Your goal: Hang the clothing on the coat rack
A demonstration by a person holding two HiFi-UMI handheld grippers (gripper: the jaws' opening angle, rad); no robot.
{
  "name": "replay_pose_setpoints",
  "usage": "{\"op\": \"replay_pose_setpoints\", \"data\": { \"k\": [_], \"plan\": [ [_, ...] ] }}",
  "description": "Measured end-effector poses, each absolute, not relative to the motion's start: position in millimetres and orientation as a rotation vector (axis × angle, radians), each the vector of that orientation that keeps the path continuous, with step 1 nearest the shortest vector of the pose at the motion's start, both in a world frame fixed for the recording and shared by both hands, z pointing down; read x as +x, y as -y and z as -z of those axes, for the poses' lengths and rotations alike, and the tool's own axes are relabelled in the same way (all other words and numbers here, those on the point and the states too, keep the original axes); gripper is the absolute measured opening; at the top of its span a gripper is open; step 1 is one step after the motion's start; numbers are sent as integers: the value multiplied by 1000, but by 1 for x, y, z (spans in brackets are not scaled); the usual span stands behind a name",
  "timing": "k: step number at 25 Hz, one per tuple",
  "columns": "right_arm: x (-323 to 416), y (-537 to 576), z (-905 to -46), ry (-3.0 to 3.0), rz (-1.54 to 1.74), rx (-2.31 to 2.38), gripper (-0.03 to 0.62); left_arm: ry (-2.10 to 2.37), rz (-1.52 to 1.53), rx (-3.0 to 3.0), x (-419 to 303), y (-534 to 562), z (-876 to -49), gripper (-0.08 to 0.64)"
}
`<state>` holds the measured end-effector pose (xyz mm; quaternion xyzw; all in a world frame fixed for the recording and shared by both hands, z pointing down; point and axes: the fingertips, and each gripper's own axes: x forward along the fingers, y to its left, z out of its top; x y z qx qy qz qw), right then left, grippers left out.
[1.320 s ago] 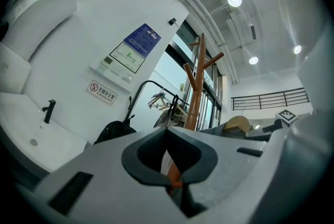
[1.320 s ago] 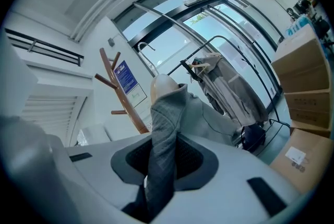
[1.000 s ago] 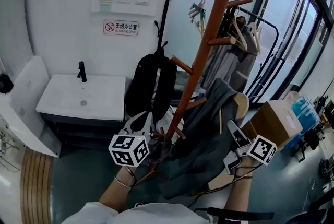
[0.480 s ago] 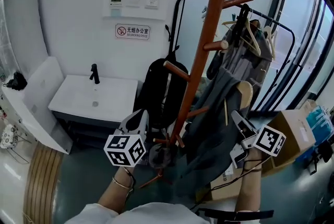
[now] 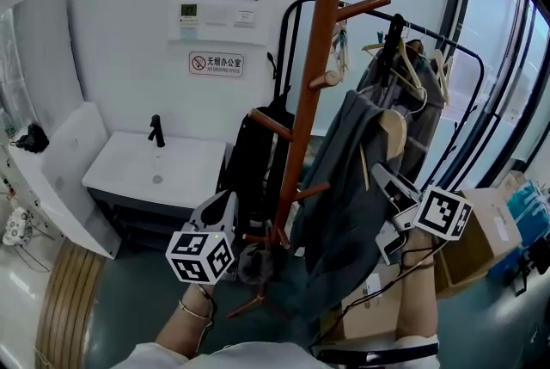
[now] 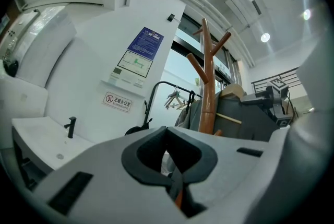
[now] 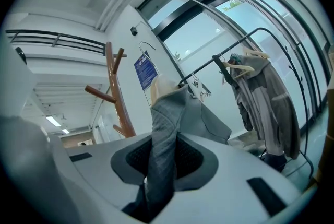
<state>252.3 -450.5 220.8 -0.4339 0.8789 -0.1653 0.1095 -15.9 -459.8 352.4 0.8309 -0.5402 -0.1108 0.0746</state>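
Coat rack: tall reddish-brown wooden coat rack (image 5: 308, 101), smooth, with a soft sheen.
Garment: grey cloth jacket (image 5: 344, 195), matt; a fine woven grain shows close up in the right gripper view (image 7: 163, 155).
Hanger: pale wooden hanger (image 5: 394, 133), smooth and dull.
Backpack: black fabric backpack (image 5: 256, 161), matt.
Basin: white rectangular basin top (image 5: 146, 169), smooth, hard, lightly glossy.
Tap: small black tap (image 5: 156, 130), matt finish.
Box: brown cardboard box (image 5: 491, 231), dull and papery.

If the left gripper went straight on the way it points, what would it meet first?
Most likely the coat rack, near its lower pegs just ahead; depth is unclear.
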Motion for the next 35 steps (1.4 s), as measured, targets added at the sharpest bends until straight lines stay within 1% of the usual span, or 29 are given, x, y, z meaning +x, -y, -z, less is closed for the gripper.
{"op": "replay_pose_setpoints", "data": {
  "k": [7,11,15,19,23,35],
  "plan": [
    [231,438,-173,-2686,314,-1095,95,1665,347,2469,-17,450,-350,8],
    [236,437,-157,-2677,292,-1158,95,1677,354,2468,-17,446,-348,8],
    [227,433,-134,-2713,213,-1103,95,1682,363,2467,-15,445,-346,8],
    [231,437,-127,-2685,249,-1182,94,1685,372,2462,-15,444,-344,8],
    [205,431,-109,-2770,165,-1037,94,1688,384,2456,-16,443,-343,8],
    [181,439,-98,-2823,139,-1067,91,1744,422,2398,-37,441,-347,8]
  ]
}}
